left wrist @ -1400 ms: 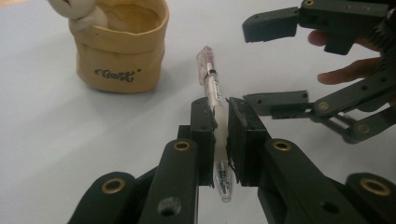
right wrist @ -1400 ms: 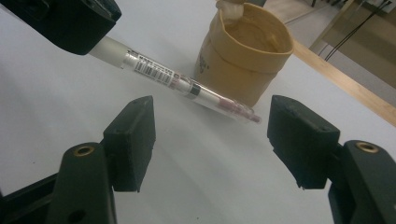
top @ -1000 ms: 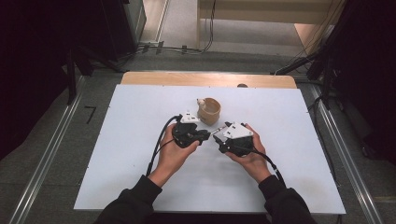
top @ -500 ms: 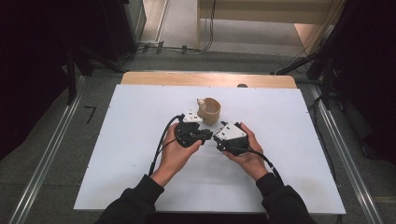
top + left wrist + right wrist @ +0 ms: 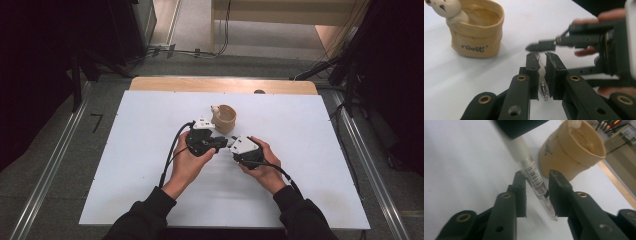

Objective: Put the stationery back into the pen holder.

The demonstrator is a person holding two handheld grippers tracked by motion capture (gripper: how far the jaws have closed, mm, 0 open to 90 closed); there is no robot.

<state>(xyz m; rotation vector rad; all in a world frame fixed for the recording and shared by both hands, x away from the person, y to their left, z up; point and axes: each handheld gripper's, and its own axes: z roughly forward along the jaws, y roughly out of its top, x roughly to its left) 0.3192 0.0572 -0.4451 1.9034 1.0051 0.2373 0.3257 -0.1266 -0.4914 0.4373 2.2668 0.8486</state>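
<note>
At the left, our left gripper pinched the slim clear-plastic ballpoint pen between its jaws, above the white table just in front of the tan ceramic sack-shaped cup with a small bear figure. Rightward, our right gripper had its jaws spread around the pen's printed barrel, not yet closing. We judged the pen light, stiff and smooth enough to slip or twist; gripping it mid-barrel, squarely across, seemed safest for both grippers.
</note>
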